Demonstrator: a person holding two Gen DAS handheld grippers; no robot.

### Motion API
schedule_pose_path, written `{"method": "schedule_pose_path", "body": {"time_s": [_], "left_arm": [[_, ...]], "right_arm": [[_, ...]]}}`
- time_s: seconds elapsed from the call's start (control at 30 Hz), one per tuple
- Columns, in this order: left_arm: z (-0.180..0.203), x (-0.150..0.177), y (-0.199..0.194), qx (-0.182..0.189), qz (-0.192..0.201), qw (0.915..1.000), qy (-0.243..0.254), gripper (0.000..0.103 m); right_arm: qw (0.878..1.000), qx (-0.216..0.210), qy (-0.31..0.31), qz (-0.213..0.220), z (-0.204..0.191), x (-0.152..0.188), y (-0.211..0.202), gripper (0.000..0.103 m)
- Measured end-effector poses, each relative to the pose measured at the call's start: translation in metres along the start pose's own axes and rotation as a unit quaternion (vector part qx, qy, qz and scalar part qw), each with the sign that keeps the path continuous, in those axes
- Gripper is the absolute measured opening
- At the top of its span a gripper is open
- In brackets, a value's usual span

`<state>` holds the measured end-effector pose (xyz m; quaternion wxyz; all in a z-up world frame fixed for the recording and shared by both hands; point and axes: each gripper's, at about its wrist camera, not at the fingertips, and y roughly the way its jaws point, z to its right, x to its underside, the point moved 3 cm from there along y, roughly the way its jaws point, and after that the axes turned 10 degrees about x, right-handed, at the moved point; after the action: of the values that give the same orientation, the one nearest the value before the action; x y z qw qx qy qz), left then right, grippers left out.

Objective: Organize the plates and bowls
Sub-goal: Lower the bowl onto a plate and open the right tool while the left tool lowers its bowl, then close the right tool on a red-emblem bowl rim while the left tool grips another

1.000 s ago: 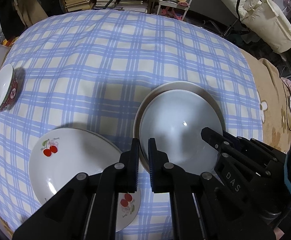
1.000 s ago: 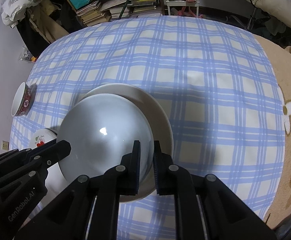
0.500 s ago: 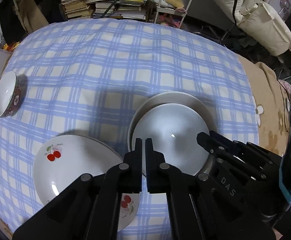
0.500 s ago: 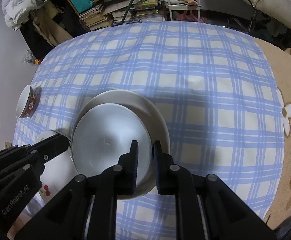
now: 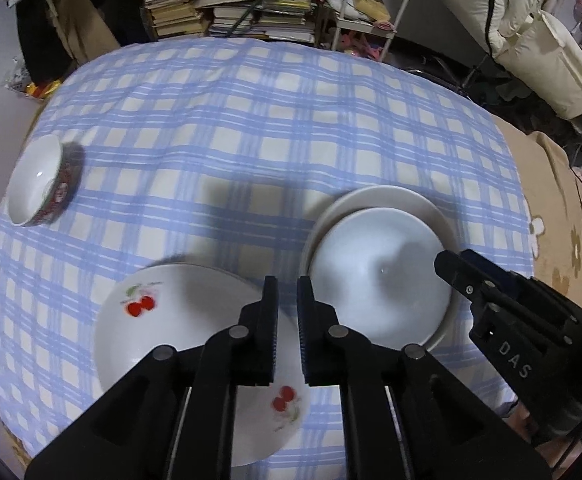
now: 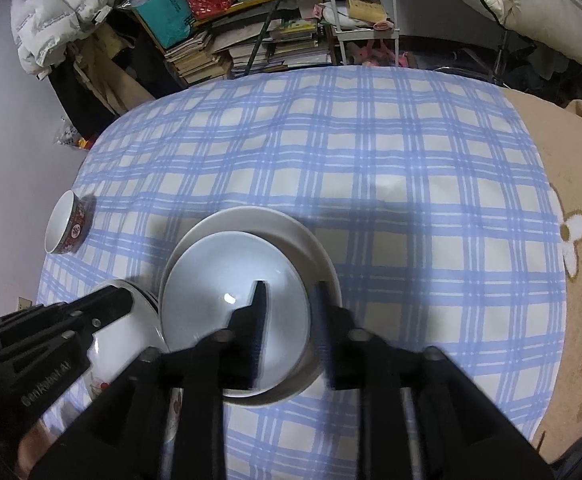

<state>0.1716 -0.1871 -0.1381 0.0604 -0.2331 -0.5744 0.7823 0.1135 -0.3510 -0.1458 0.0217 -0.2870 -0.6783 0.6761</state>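
Two black two-finger grippers hang over a table draped in a blue-and-cream checked cloth, both pointing steeply down at the crockery. The right gripper has its jaws opening, straddling the near rim of a plain white shallow dish without the pads pressing on it; one finger lies over the dish's inside, the other over the rim of the larger cream plate on which the dish rests. The stacked pair sits directly below and ahead of that gripper.

The left gripper has its jaws opening too, parted by only a narrow slit, with nothing between them. It hangs above the gap between the white cherry-printed plate, lying just to its left, and the white dish on the cream plate, just to its right. The two plates lie close together; whether they touch cannot be told.

A small white bowl with a red patterned outside stands well apart at the cloth's far left edge. Beyond the table rise a shelf of stacked books and papers, a white wire rack and pale padded coats. A tan flowered blanket borders the cloth on the right.
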Motion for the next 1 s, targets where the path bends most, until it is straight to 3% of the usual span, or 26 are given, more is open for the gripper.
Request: {"method": "schedule_pose_path", "body": {"time_s": [0.13,0.43,0.57,0.7,0.77,0.87,1.0], "left_arm": [[-0.022,-0.001,-0.011,-0.007,0.007,0.9998,-0.017,0.011],[-0.082,-0.003,-0.044,-0.037,0.025,0.9981,-0.044,0.015],[-0.112,-0.005,-0.057,-0.049,0.029,0.9968,-0.056,0.023],[-0.148,-0.008,-0.067,-0.075,0.032,0.9935,-0.079,0.033],[-0.161,-0.009,-0.071,-0.091,0.037,0.9917,-0.083,0.049],[-0.183,-0.011,-0.079,-0.105,0.057,0.9891,-0.086,0.063],[-0.210,-0.013,-0.081,-0.111,0.064,0.9858,-0.108,0.068]], "right_arm": [[1.000,-0.003,-0.015,0.011,-0.008,-0.002,-0.004,0.044],[0.998,-0.015,-0.034,0.049,-0.034,-0.023,-0.021,0.083],[0.996,-0.021,-0.044,0.073,-0.055,-0.035,-0.028,0.095],[0.995,-0.040,-0.056,0.073,-0.084,-0.045,-0.026,0.101],[0.994,-0.044,-0.071,0.074,-0.101,-0.048,-0.024,0.101],[0.991,-0.044,-0.091,0.082,-0.127,-0.052,-0.020,0.101],[0.990,-0.057,-0.099,0.087,-0.156,-0.056,-0.013,0.101]]}}
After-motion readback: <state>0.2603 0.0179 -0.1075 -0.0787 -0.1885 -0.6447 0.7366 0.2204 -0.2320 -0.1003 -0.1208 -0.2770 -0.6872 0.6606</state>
